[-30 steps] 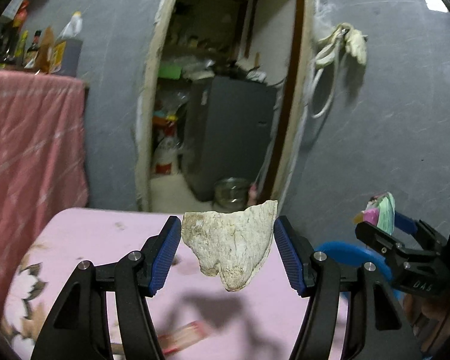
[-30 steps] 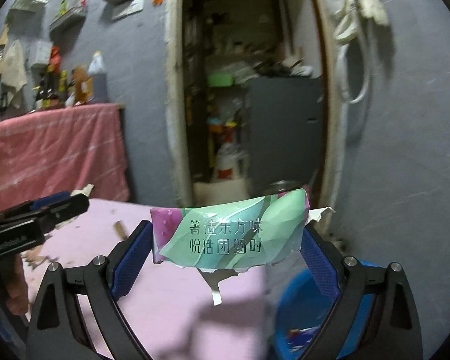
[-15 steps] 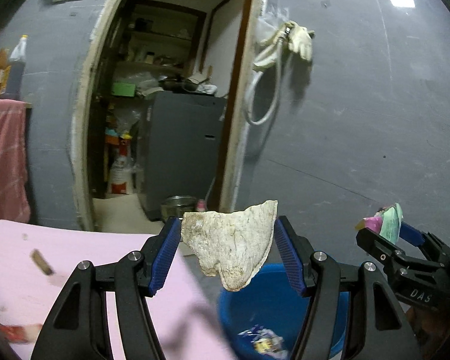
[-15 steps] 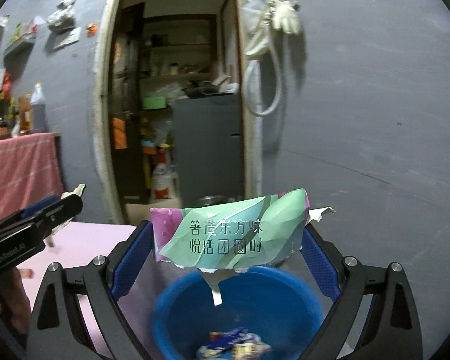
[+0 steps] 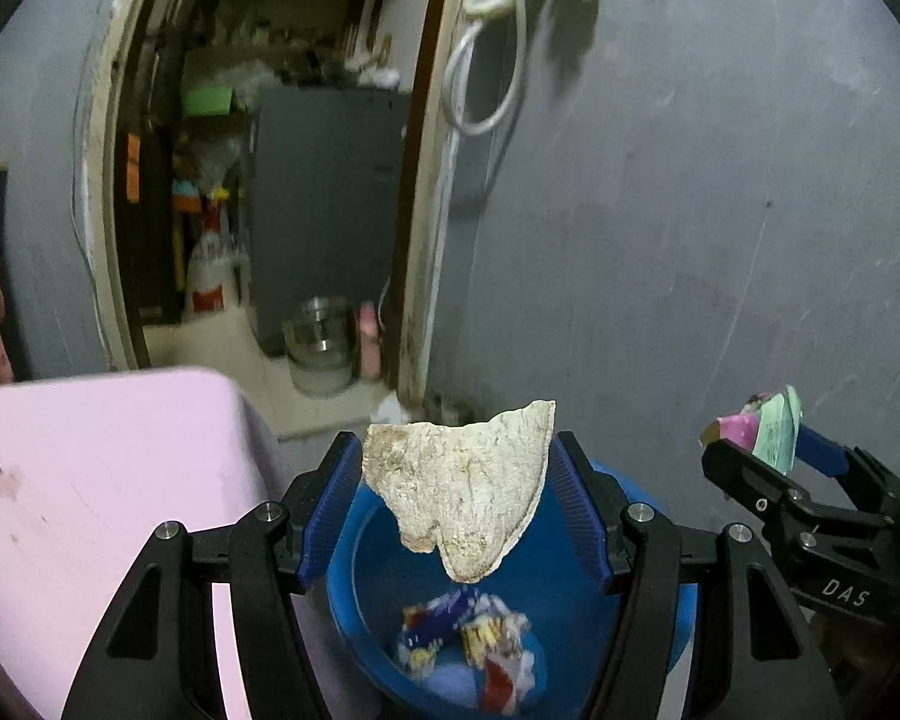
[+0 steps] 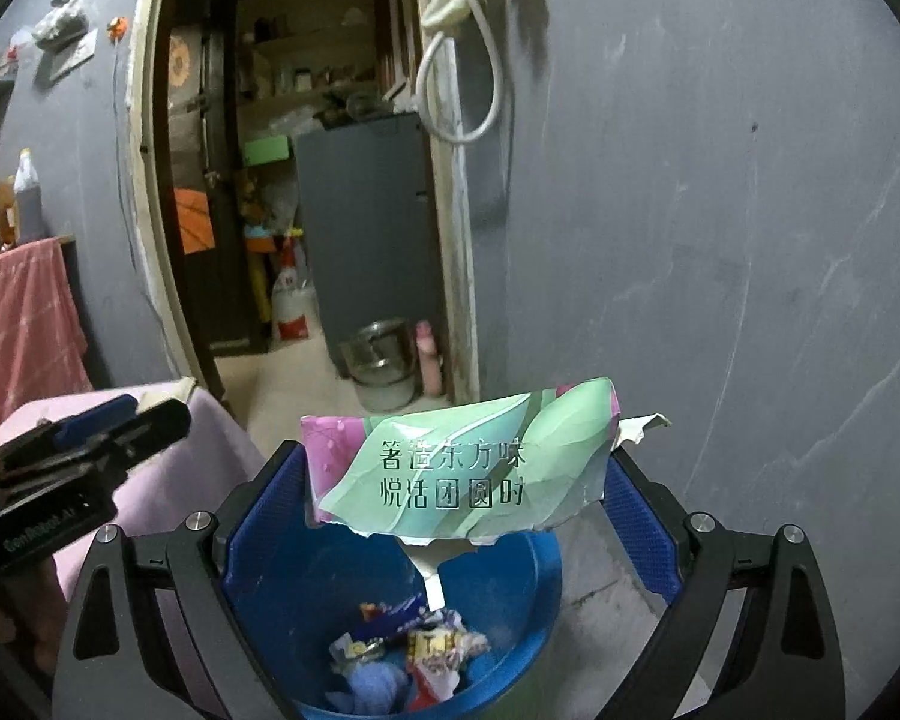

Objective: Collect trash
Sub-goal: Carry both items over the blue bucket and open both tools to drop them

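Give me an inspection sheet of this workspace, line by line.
Surface: pink-covered table at left, a few scraps on it.
Job's things: blue bin on the floor beside the table, wrappers already inside; pale peel piece and torn green packet held above it.
Clutter: steel pot and bottles in the doorway room.
Grippers: left gripper shut on the peel piece; right gripper shut on the green packet.
Cables: white hose looped on the wall, with gloves hanging at its top.
Surroundings: grey wall, open doorway, grey cabinet inside, pink cloth at far left.
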